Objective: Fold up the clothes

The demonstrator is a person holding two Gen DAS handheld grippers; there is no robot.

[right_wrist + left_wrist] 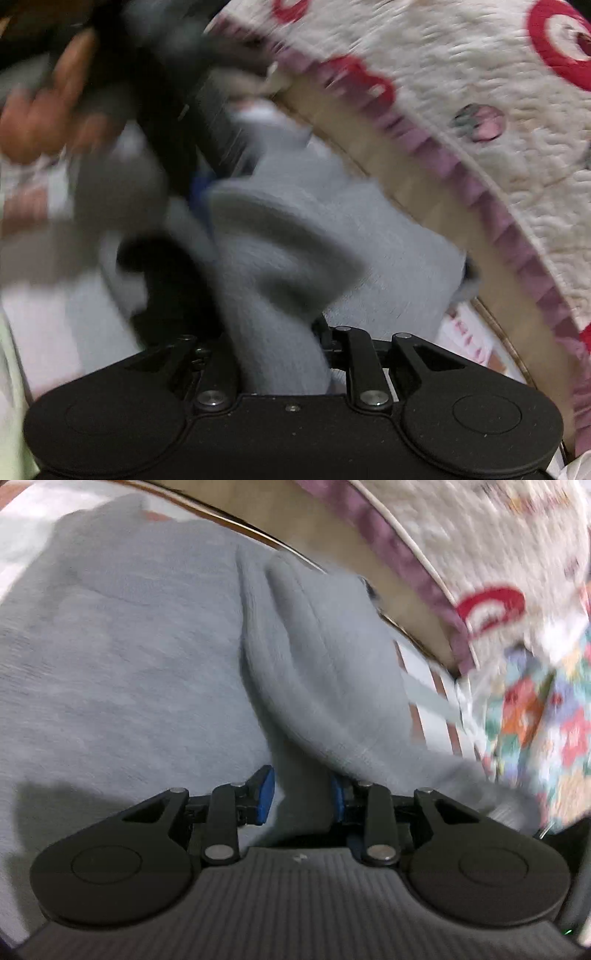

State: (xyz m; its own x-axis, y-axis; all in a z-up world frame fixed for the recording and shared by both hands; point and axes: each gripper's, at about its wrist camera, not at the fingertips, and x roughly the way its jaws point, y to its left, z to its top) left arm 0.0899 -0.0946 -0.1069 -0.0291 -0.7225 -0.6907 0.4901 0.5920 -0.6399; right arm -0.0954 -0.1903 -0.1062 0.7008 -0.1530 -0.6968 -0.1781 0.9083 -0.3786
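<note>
A light grey knitted garment (pixel 129 657) fills most of the left wrist view, with a thick fold (pixel 325 686) running down into my left gripper (pixel 302 794). Its blue pads (pixel 266 794) are closed on that fold. In the right wrist view the same grey garment (pixel 388 258) is bunched and blurred. A thick fold of it (pixel 273 314) runs down between the fingers of my right gripper (pixel 280 343), which is shut on it. The left gripper's dark body (pixel 207 110) and the hand holding it (pixel 40 110) show at the upper left.
A cream quilt with red and pink patches and a purple border (pixel 461 92) lies to the right, also in the left wrist view (pixel 498 554). A tan wooden edge (pixel 406 173) runs beside it. A floral fabric (pixel 535 720) sits at the right.
</note>
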